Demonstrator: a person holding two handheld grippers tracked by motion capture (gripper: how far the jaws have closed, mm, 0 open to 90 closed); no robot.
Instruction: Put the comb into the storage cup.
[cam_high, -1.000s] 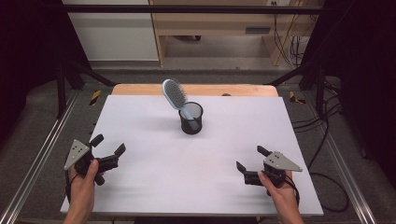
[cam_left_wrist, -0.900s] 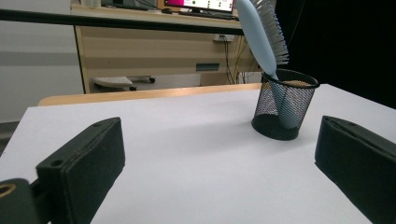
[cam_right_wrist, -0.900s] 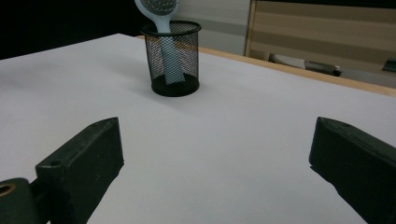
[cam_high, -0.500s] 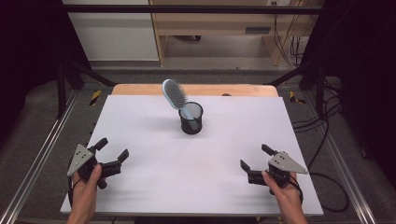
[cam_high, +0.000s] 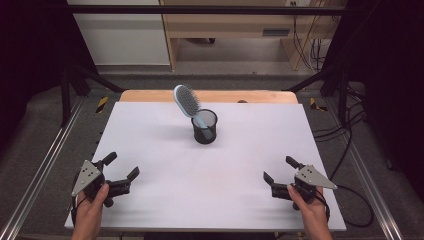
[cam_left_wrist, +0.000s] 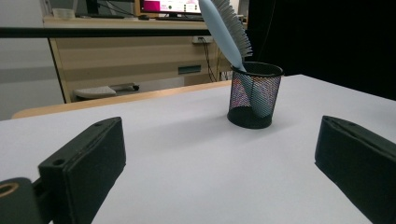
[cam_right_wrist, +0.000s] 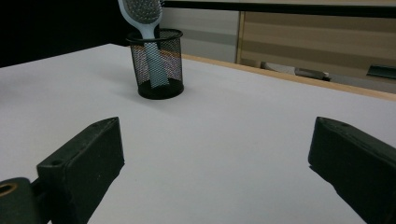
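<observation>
A black mesh cup stands upright near the middle of the white table, toward the far side. A pale blue hairbrush stands in it handle down, leaning to the far left. The cup and brush also appear in the left gripper view, and the cup and brush in the right gripper view. My left gripper rests open near the front left corner, nothing between its jaws. My right gripper is open near the front right corner, likewise empty.
A wooden strip edges the table's far side. Metal rails run along both sides of the table. Beyond it stand a wooden desk and hanging cables. A cable trails from my right gripper.
Both hands have drawn back toward the front edge of the table, the grippers still open. The cup and brush have not moved.
</observation>
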